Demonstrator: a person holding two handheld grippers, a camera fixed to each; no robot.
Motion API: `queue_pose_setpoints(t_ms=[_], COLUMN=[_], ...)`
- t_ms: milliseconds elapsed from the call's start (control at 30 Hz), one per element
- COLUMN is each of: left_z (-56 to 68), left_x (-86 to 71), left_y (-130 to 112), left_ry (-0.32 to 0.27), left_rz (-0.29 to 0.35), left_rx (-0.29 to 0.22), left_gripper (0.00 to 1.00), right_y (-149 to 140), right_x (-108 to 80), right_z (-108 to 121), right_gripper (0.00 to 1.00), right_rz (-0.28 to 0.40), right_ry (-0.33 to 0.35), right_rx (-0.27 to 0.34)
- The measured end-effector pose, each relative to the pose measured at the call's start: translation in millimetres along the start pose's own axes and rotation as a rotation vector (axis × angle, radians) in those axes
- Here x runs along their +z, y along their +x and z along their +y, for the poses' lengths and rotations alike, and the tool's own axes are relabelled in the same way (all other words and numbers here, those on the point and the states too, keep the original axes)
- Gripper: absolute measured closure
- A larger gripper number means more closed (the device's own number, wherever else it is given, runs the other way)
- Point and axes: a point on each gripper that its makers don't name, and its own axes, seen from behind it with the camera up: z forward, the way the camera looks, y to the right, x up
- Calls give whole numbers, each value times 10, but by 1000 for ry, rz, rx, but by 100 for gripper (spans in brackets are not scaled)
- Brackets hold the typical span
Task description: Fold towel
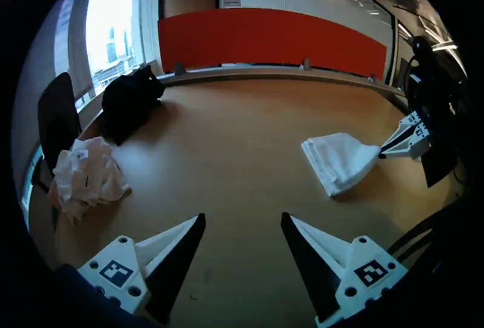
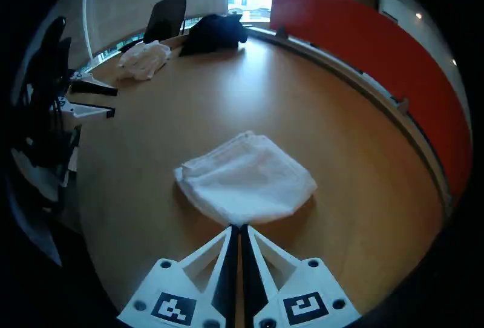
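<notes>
Lying on the worktop (image 1: 242,134), the folded towel (image 2: 245,177) looks soft, light and limp; its layers may slip, so pinch stacked corners. The right gripper (image 2: 240,231), jaws pressed together, touches its 6 o'clock corner in the right gripper view; the left gripper (image 1: 242,222), jaws spread, hovers well apart.

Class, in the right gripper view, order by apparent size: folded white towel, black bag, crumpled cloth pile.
1. folded white towel, nearest the camera.
2. black bag and crumpled cloth pile: alike, both far, unranked.

Soft matt cloth towel (image 2: 245,177); smooth wooden table (image 2: 339,146).
</notes>
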Motion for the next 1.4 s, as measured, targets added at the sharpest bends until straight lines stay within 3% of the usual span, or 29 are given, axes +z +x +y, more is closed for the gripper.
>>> queue_pose_setpoints(t_ms=[467, 767, 1067, 1400], left_z=[33, 24, 50, 56], left_x=[-38, -64, -64, -35], left_y=[107, 157, 208, 236], left_ry=[-15, -19, -30, -33], left_rz=[27, 37, 47, 48], left_rx=[10, 11, 13, 15], left_gripper=[8, 8, 8, 8], right_y=[871, 1305, 1321, 1200], right_x=[-249, -511, -748, -986], right_z=[269, 404, 560, 878], right_gripper=[97, 97, 97, 97], right_rz=[97, 149, 148, 150], right_ry=[-48, -78, -120, -168], right_rx=[-73, -107, -101, -44])
